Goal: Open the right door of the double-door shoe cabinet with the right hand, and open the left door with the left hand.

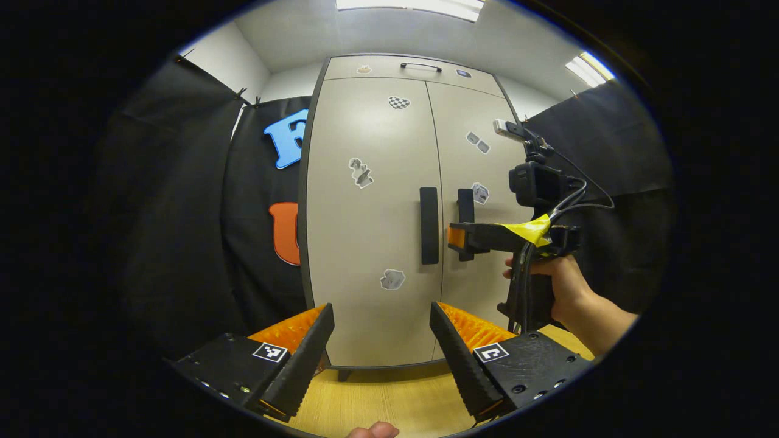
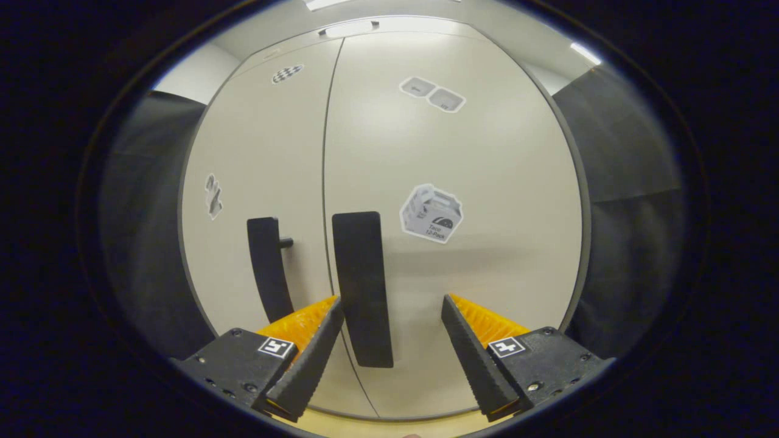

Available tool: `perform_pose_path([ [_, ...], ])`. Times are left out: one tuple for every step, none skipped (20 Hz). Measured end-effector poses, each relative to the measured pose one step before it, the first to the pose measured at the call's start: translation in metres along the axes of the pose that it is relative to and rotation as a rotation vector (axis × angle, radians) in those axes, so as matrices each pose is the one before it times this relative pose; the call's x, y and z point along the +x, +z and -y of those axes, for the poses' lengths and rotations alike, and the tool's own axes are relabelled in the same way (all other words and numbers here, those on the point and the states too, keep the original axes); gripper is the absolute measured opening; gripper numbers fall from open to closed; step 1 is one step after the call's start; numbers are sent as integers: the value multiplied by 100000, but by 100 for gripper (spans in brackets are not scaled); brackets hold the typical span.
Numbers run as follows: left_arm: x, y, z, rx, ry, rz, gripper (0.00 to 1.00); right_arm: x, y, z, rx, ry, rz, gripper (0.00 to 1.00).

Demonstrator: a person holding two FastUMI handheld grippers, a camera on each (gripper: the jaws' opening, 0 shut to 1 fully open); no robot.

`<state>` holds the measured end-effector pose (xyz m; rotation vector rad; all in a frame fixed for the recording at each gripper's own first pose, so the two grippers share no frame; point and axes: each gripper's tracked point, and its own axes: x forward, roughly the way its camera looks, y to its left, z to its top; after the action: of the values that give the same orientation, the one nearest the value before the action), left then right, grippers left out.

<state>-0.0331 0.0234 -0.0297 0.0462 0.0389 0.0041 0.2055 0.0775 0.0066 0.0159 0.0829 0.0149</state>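
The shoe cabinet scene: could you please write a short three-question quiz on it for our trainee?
1. True or false: both cabinet doors are shut.
2. Which handle lies between the right gripper's open fingers: A) right handle B) left handle?
3. Fill in: the left gripper is ____, away from the cabinet.

Key: 1 true; 2 A; 3 open.

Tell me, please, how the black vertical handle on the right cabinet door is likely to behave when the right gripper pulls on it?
The black vertical handle on the right cabinet door looks like a rigid bar, so it probably won't flex. Its smooth face may be slippery unless the right gripper, now open, closes squarely on it. The beige right door is a flat panel, closed, so it likely swings rather than tips.
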Motion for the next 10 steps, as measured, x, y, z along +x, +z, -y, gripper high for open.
perform_pose_path([
  [182,-41,-167,-332,346,-24,95,277,137,-48,-1062,-858,302,98],
  [118,-86,-48,-617,271,-493,95,-57,-103,93,-940,-1331,143,96],
  [187,-130,-69,-691,-92,-405,94,60,-84,254,-894,-1626,489,91],
  [120,-28,-57,-562,-211,-12,94,111,-68,66,-169,-378,-226,93],
  [85,85,-148,-311,178,258,94,-56,-81,-150,358,94,495,88],
  [128,-101,-205,-282,388,29,95,20,-50,-28,-10,-70,-417,86],
  [86,-76,-66,-411,287,-224,95,-42,36,-45,-120,82,3,83],
  [94,-54,-72,-346,66,-201,95,-27,-30,-59,-311,-84,-170,83],
  [-4,18,-87,-230,82,219,95,-4,-14,-10,-307,-1,-19,81],
  [95,68,4,-163,11,94,94,-31,117,-55,-11,95,-49,79],
])
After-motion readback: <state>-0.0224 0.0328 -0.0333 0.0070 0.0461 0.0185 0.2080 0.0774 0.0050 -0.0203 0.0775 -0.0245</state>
